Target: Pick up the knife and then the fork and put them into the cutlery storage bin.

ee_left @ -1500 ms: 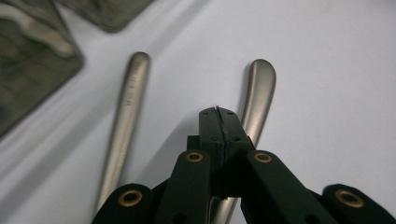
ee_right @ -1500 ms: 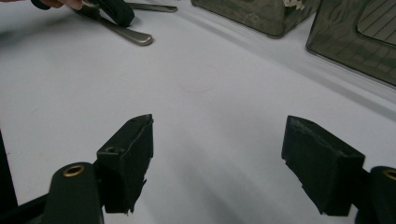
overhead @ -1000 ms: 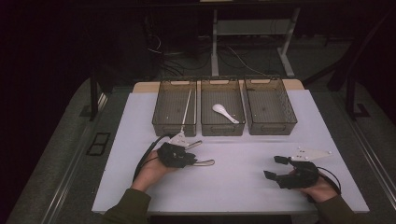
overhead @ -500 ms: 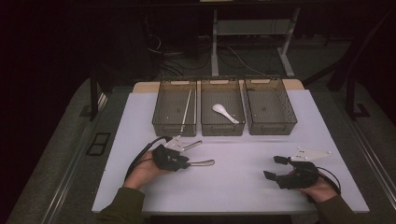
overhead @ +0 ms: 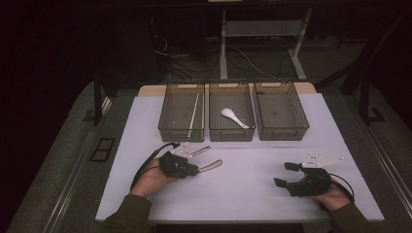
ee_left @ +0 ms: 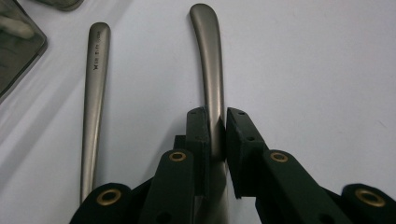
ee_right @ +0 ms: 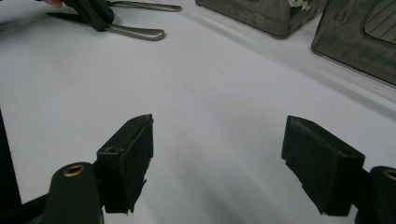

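- left gripper [ee_left: 216, 128] has just been closing; pads now clamp curved brushed-steel cutlery handle [ee_left: 208, 65] lying on matte white table [overhead: 252, 182]
- second flat steel handle [ee_left: 95, 93] just beside it
- right gripper [ee_right: 217, 163] jaws wide, holding nothing

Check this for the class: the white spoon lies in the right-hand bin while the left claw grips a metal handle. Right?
Not quite. The white spoon lies in the middle bin, as the high view shows. The left claw does grip a metal handle.
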### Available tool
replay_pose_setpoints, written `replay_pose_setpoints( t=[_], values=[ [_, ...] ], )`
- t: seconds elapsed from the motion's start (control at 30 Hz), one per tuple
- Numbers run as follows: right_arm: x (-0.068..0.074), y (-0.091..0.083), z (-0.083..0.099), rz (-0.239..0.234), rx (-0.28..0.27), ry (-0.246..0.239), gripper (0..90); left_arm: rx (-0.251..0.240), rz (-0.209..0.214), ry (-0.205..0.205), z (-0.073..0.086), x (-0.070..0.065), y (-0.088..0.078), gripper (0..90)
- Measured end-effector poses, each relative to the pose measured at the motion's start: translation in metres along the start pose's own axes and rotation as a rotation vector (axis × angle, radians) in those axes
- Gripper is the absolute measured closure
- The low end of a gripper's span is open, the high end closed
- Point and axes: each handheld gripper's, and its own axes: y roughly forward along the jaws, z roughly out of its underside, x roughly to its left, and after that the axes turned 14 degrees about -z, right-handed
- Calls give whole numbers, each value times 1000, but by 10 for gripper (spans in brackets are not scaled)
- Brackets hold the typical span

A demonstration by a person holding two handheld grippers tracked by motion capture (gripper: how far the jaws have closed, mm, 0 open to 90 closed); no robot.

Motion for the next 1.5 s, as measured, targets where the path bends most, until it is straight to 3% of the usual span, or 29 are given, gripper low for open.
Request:
replay_pose_setpoints(
  t=[0.23,0.4,0.5,0.73,0.93,1.17,1.23,1.27,1.3,1.5],
  values=[
    [2,-1,-4,-29,4,-7,222,17,-17,3,-6,-4,-1,791],
    [7,0,-14,-83,41,-54,206,2,-14,20,-17,-10,-5,791],
    [9,2,-22,-129,60,-90,205,-11,0,41,-23,-14,-7,791],
    [16,16,-44,-179,128,-177,221,-58,37,94,-44,-29,-13,790],
    [19,28,-66,-240,148,-228,249,-97,82,133,-63,-42,-13,790],
    [21,46,-83,-317,203,-296,348,-109,121,192,-79,-59,-6,790],
    [24,52,-85,-339,237,-313,386,-104,123,220,-82,-62,-5,790],
    [24,55,-86,-340,260,-349,404,-109,128,237,-84,-63,-5,790],
    [26,58,-86,-354,275,-342,426,-114,134,234,-86,-65,-5,790],
    [33,73,-88,-380,364,-416,506,-119,131,281,-91,-68,-6,790]
  ],
)
